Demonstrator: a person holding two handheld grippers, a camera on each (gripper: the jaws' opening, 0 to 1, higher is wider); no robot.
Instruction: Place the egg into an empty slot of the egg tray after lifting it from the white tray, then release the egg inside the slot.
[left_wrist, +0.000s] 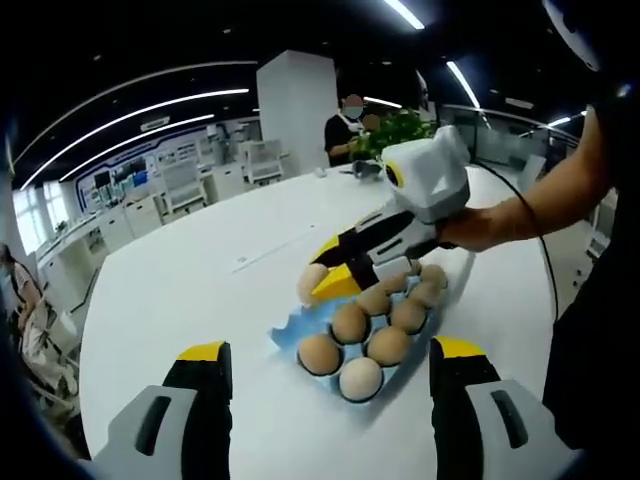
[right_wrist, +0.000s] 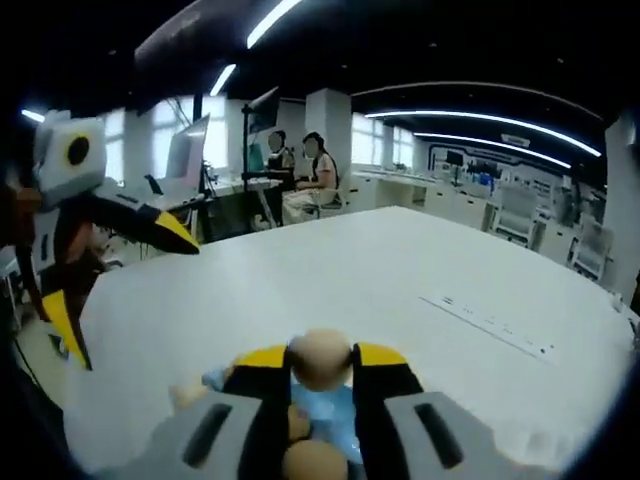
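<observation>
A pale egg is held between the yellow-tipped jaws of my right gripper, just above the far left corner of the blue egg tray. The tray holds several brown eggs. In the right gripper view the same egg sits pinched in my right gripper, with the blue tray and other eggs below it. My left gripper hovers open in front of the tray, holding nothing. It also appears at the left as the left gripper, jaws spread.
The tray lies on a large white round table. A person's hand holds the right gripper. A seated person and a green plant are at the far edge. Desks with monitors and two people are behind.
</observation>
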